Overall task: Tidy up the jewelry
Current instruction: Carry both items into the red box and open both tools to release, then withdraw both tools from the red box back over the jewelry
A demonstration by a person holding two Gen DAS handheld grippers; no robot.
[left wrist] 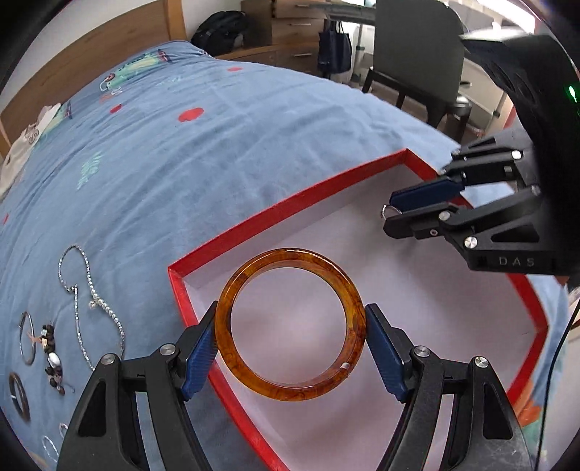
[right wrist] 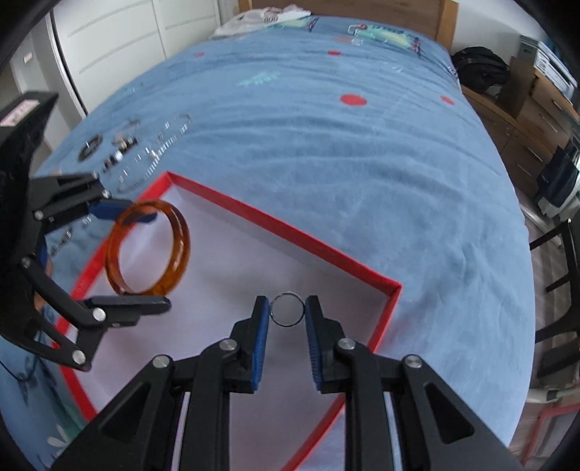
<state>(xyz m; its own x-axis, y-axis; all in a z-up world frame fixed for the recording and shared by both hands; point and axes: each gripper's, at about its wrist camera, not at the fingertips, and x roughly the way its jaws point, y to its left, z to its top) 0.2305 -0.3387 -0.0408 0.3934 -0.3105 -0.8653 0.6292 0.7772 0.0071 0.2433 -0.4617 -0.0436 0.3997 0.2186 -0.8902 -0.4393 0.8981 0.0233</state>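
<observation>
My left gripper point(left wrist: 291, 328) is shut on an amber bangle point(left wrist: 290, 389) and holds it over the near-left corner of the red box point(left wrist: 290, 195) with a white floor. My right gripper point(right wrist: 287, 309) is shut on a small silver ring point(right wrist: 287, 324) above the box's far right corner point(right wrist: 393, 290). The right gripper also shows in the left wrist view point(left wrist: 389, 213), and the left gripper with the bangle point(right wrist: 177, 253) shows in the right wrist view. A pearl and chain necklace point(left wrist: 90, 300), a bead string point(left wrist: 52, 358) and hoops point(left wrist: 27, 337) lie on the blue bedspread left of the box.
The box rests on a blue bedspread point(left wrist: 203, 152) on a bed with a wooden headboard point(left wrist: 90, 54). A dark chair point(left wrist: 417, 54), drawers point(left wrist: 290, 29) and a black bag point(left wrist: 221, 30) stand beyond the bed. White clothes point(left wrist: 25, 145) lie near the headboard.
</observation>
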